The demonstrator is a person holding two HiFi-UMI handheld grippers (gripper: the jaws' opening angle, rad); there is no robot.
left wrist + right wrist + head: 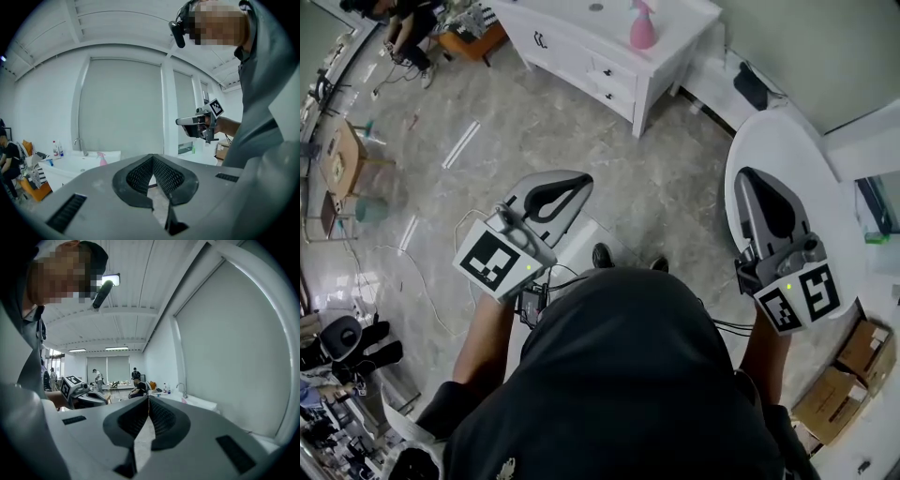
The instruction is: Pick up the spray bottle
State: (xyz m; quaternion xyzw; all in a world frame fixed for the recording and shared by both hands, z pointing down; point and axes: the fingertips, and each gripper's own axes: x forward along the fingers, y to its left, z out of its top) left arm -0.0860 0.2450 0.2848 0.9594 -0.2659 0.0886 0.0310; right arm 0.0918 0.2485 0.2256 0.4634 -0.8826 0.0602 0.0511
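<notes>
Left gripper (581,180) and right gripper (748,174) held forward near level, jaws together, empty

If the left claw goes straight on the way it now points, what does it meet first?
Probably the grey blind far ahead; the way looks free until there, though depth is unclear. The pink spray bottle stands left of that line.

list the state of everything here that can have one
spray bottle, upright on the white cabinet, untouched, away from both grippers
cabinet drawers, shut
left gripper, jaws together, nothing between them
right gripper, jaws together, nothing between them
ceiling light, lit
</notes>
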